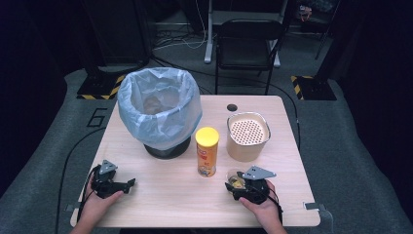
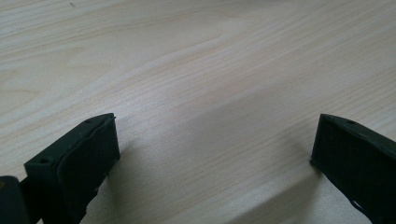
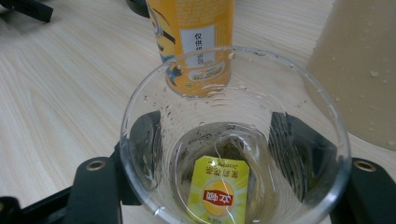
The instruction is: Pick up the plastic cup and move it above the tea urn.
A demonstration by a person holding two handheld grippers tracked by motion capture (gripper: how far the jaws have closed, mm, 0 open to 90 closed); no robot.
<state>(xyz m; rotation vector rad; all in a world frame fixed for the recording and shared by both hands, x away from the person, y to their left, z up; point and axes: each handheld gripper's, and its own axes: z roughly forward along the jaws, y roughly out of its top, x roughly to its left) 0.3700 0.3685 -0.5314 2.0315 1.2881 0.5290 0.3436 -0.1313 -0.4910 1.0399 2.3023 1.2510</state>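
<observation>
Two grippers sit low over the near edge of the wooden table (image 1: 160, 195), one in each of the person's hands. The right gripper (image 1: 237, 184) has a clear glass cup (image 3: 233, 135) between its jaws, one black jaw against each side of the glass, so the grip looks closed on it. Inside the cup lies a wet tea bag with a yellow tag (image 3: 219, 191) (the tag is printed in red and lies against the near wall). The cup stands on the table near the person's right hand, just in front of a tall yellow can (image 1: 207, 151) and close beside a beige container with a perforated lid (image 1: 248, 136). The left gripper (image 1: 127, 184) rests on the table at the near left, its jaws spread wide apart over bare wood with nothing between them. Farther back on the left stands a black bin lined with a pale blue bag (image 1: 159, 109).
</observation>
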